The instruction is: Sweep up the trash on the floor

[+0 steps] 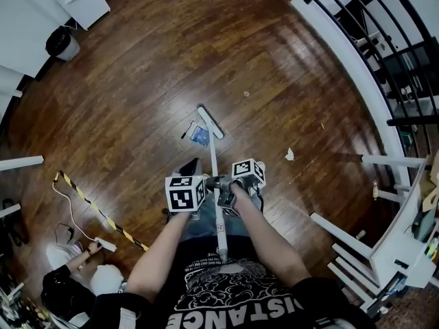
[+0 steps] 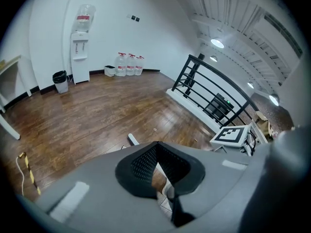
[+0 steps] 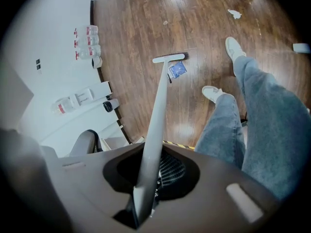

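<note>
Trash on the dark wooden floor (image 1: 137, 81): a blue packet (image 1: 199, 136) lies just beside the broom head (image 1: 210, 122), on my side of it. A crumpled white scrap (image 1: 289, 155) sits well off to the right, and a small pale bit (image 1: 247, 94) lies farther ahead.

I stand over the broom, looking steeply down. Its white handle (image 1: 215, 170) runs from my chest to the floor between my two grippers. My right gripper (image 3: 146, 178) is clamped on the handle, which passes straight between its jaws and on down to the head. My left gripper (image 2: 155, 144) has its jaw tips pressed together. The handle shows only through the gap behind them, so I judge this gripper is not pinching anything.

The step in hand looks like gathering the blue packet. To do it well, I would:
- lift the head slightly and set it down on the far side of the packet
- pull toward me in a short, flat stroke with the bristle edge fully on the boards (a tilted head would ride over thin paper)
- keep the right clamp firm so the handle does not twist
- steer clear of my white shoes (image 3: 235, 47)

The scrap to the right would then need a sideways reach.
</note>
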Demonstrator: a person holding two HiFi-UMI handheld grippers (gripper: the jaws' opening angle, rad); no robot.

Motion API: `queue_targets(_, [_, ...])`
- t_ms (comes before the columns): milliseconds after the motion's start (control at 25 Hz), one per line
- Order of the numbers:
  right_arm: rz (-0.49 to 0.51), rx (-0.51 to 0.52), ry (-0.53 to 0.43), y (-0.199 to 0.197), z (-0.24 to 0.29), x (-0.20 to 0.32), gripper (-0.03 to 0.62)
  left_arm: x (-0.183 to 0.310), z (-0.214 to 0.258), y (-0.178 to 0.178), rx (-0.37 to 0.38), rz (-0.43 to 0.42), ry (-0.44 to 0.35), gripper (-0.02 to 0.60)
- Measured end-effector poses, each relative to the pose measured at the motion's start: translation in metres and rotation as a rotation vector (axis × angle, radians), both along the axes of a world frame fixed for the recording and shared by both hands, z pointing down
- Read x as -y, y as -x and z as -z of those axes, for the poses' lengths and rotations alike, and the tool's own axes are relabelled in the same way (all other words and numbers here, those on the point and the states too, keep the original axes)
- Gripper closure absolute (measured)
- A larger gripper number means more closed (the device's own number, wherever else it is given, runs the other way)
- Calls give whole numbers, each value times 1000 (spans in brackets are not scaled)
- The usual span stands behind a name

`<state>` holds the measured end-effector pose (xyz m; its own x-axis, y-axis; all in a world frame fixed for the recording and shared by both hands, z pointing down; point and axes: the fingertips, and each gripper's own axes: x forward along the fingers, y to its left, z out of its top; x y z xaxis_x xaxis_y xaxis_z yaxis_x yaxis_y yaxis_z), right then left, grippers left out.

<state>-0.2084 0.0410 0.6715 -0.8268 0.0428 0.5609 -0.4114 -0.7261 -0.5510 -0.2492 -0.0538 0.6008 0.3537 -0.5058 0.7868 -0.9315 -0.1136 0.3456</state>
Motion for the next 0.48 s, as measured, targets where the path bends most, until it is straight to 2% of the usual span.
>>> queue_targets(160, [-101, 21, -72, -25, 22, 18, 540, 11, 6, -28, -6, -75, -50, 577])
queue_targets(480, [-284, -106, -219, -157, 60, 21, 540, -1, 22, -162, -100, -320, -76, 577])
